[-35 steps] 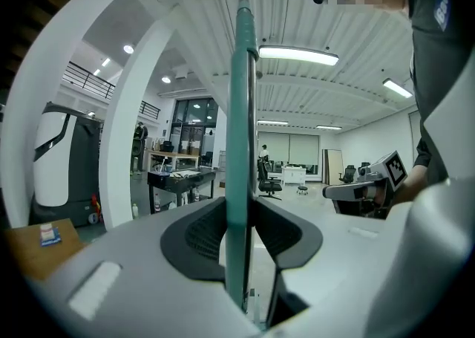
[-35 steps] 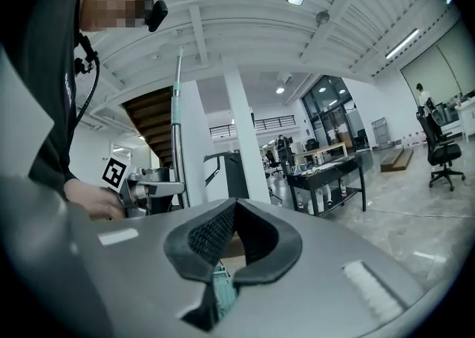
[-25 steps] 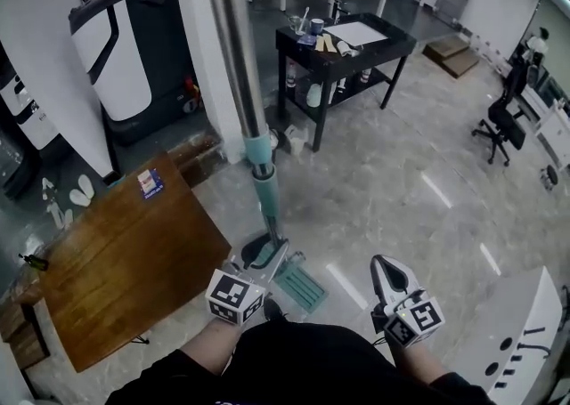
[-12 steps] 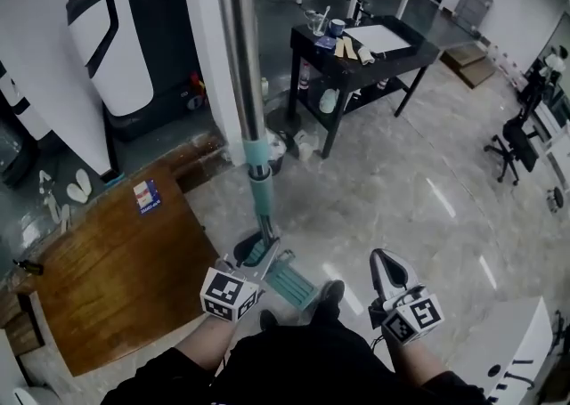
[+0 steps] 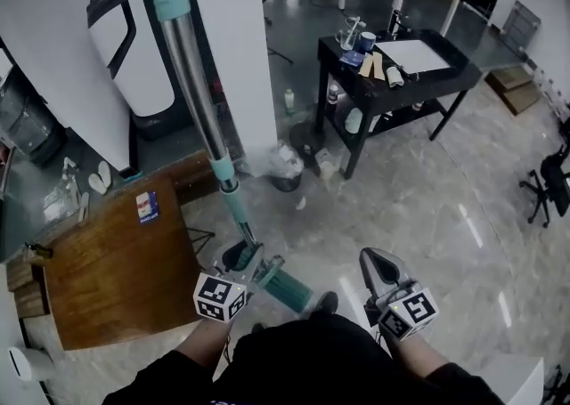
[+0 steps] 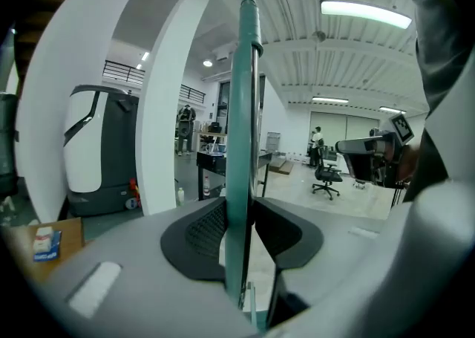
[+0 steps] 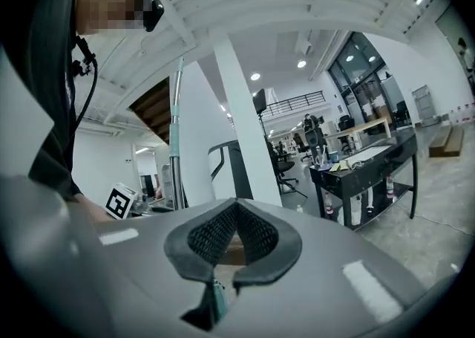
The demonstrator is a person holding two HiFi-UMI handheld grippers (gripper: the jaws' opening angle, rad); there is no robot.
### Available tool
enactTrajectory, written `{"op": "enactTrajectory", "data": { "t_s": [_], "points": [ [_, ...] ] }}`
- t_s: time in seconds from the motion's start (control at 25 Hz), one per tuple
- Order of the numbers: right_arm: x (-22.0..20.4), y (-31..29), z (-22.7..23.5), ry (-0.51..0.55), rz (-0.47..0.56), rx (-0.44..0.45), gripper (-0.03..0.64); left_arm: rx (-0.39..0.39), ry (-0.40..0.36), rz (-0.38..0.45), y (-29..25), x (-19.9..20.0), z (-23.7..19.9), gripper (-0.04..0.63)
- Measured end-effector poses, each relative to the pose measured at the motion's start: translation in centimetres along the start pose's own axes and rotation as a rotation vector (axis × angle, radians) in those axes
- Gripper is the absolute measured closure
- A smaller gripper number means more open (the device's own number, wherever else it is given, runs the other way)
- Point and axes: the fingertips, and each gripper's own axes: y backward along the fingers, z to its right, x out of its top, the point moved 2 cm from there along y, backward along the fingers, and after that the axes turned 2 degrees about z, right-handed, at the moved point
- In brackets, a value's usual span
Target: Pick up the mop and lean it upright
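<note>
The left gripper (image 5: 247, 261) clamps the mop (image 5: 198, 109) low on its pole, holding it nearly upright near a white pillar (image 5: 233, 29). The right gripper (image 5: 374, 265) is closed and empty. Next, probably rest the handle against the pillar.

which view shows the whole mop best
The head view: the mop runs from its teal top down the steel pole to the left tool clamped on it. The left gripper view shows only the teal section between the jaws; the right gripper view, a thin distant strip of pole.
</note>
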Motion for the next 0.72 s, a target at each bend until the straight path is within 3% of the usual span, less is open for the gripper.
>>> {"op": "enactTrajectory", "data": {
  "t_s": [0.28,0.56,0.72],
  "points": [
    [1.4,-1.3,8.9,-0.039,-0.034,0.050,0.612,0.163,0.038,-0.006,-6.6,0.6,-1.0,0.456],
    [2.7,-5.1,13.3,-0.023,-0.028,0.071,0.612,0.201,0.084,-0.016,-12.5,0.7,-2.9,0.456],
    [3.0,-8.6,15.2,0.036,-0.072,0.059,0.612,0.205,0.124,-0.026,-15.9,-0.7,-5.3,0.456]
  ]
}}
